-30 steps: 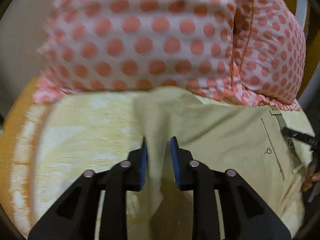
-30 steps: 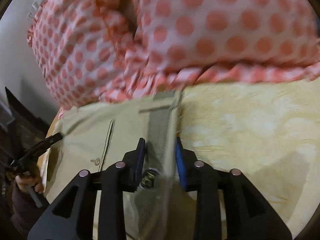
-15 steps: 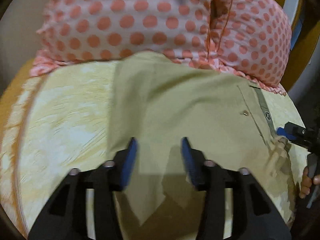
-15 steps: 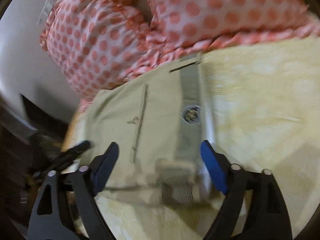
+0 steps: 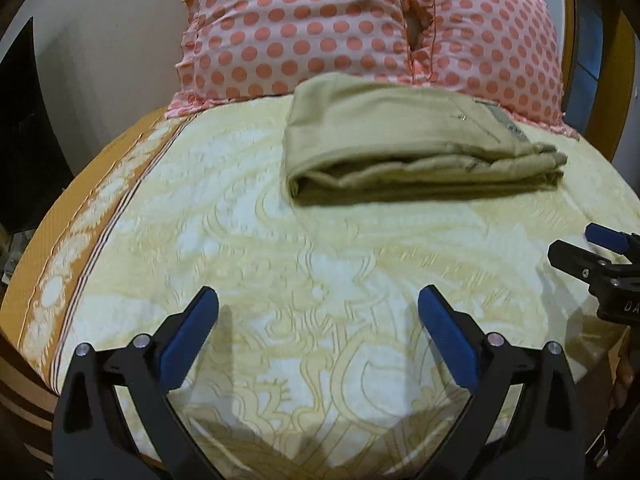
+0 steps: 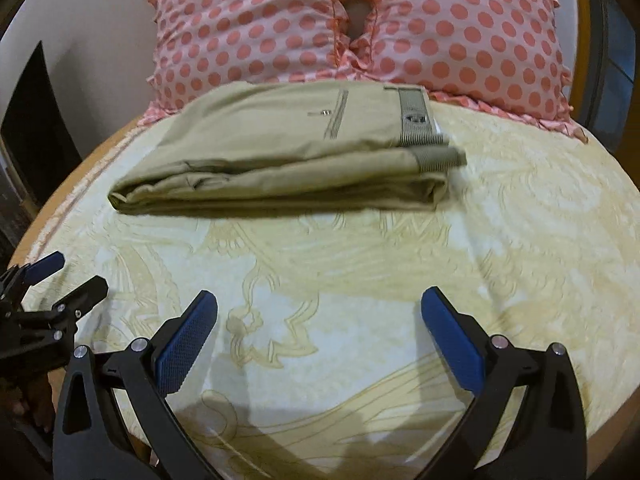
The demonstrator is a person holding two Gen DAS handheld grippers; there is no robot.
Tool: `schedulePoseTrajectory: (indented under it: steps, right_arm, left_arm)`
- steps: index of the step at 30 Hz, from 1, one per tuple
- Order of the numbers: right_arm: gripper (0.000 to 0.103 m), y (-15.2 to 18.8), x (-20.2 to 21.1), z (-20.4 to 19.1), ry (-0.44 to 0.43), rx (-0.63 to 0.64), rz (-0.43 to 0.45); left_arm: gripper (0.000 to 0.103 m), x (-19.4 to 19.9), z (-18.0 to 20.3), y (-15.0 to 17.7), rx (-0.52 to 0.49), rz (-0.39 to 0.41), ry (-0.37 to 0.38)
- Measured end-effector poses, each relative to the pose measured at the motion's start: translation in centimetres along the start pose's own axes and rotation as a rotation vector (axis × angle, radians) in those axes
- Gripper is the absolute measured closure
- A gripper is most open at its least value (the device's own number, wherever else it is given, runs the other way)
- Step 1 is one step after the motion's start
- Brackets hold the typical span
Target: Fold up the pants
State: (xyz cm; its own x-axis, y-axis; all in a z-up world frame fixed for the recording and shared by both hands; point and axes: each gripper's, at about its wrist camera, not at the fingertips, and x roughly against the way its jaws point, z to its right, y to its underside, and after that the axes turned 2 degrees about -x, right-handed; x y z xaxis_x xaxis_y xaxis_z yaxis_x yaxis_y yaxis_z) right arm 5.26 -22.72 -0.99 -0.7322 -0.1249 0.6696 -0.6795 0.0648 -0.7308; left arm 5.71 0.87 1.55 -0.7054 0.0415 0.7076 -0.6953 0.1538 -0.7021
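The khaki pants [image 5: 408,140] lie folded in a flat stack on the yellow bedspread, just in front of the pillows; they show in the right wrist view [image 6: 288,152] with the waistband at the right end. My left gripper [image 5: 318,304] is open and empty, well back from the pants above the bedspread. My right gripper [image 6: 320,304] is open and empty, also pulled back. Each gripper shows at the edge of the other's view: the right gripper [image 5: 592,256] and the left gripper [image 6: 56,284].
Two pink polka-dot pillows [image 5: 360,28] stand against the headboard behind the pants, also in the right wrist view [image 6: 360,20]. The patterned yellow bedspread [image 5: 304,264] has an orange border [image 5: 60,248] at the bed's left edge. A dark object [image 5: 24,132] stands beside the bed.
Both grippers opened, let go of the pants and drew back toward the foot of the bed. The pants now rest folded in front of the pillows.
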Motion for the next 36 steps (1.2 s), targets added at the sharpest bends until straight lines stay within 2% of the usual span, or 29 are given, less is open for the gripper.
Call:
schedulePoseTrajectory:
  steps: [4,9,36]
  right_arm:
    - [0.001,1.1,0.1,-1.1,0.071,0.05,0.038]
    - [0.001,1.3,0.0,-1.0,0.073,0.036,0.062]
    - [0.001,1.4,-0.1,-1.1,0.076,0.035,0.07]
  left_arm:
    - [0.002,0.2,-0.3,1.0,0.024,0.04,0.014]
    - [0.002,0.5,-0.2,1.8,0.025,0.086,0.015]
    - [0.002,0.4,-0.2,1.9,0.025,0.092,0.015]
